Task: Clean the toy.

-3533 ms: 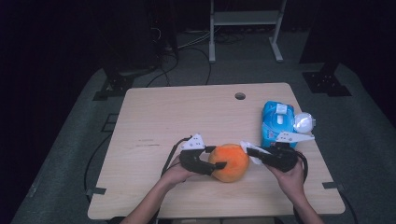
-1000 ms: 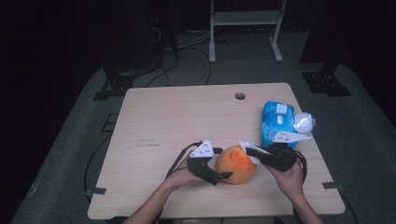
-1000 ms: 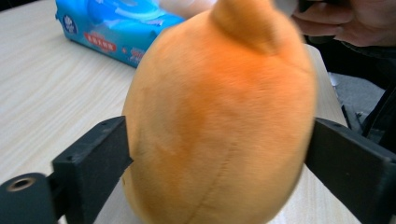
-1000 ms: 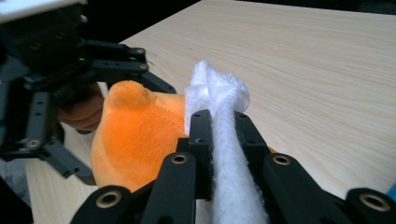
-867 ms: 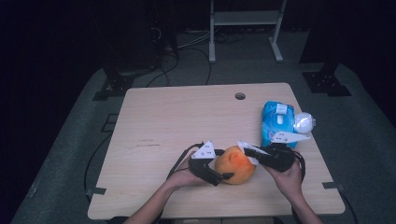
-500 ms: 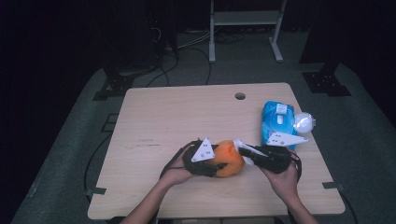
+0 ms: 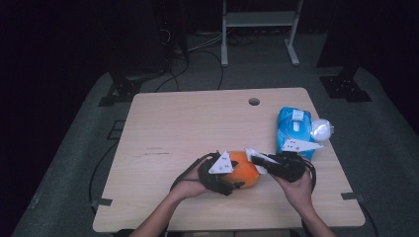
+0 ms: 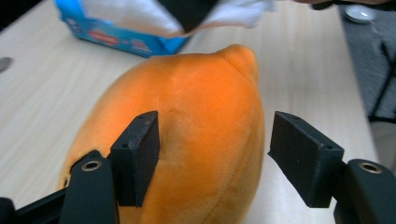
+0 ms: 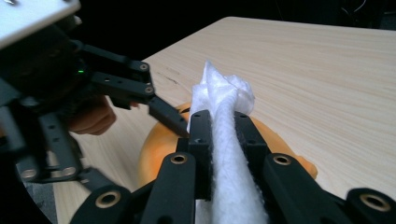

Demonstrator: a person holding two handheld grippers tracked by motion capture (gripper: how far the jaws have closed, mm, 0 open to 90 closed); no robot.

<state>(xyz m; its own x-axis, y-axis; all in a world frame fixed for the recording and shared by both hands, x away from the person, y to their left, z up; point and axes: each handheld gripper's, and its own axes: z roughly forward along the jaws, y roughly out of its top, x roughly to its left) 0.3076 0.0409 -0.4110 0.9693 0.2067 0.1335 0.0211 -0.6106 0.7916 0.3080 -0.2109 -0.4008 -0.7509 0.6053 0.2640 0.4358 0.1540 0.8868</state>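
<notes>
Left gripper at lower left of the table, jaws just eased apart and standing either side of the orange plush fruit; near pad against the plush skin, far pad just clear of it, so loosely straddling, not clamped. Plush lying on the tabletop near the front edge, between the 2 hands, directly ahead of these jaws and already inside them. Long axis running away from the left gripper, pointed tip at the far end, jaws set across the narrow way. Left hand low and reaching in from the front edge, forearm angled toward the middle.

To the right, right gripper pinched tight on a white tissue, wad poking out past the fingertips and hanging just over the fruit's upper flank, whether touching or not unclear. Right hand level, pointing left toward the other tool. Nearer of the 2 for holding: the left; nearer for wiping: the right. Blue tissue pack farther right, well apart from the fruit.
</notes>
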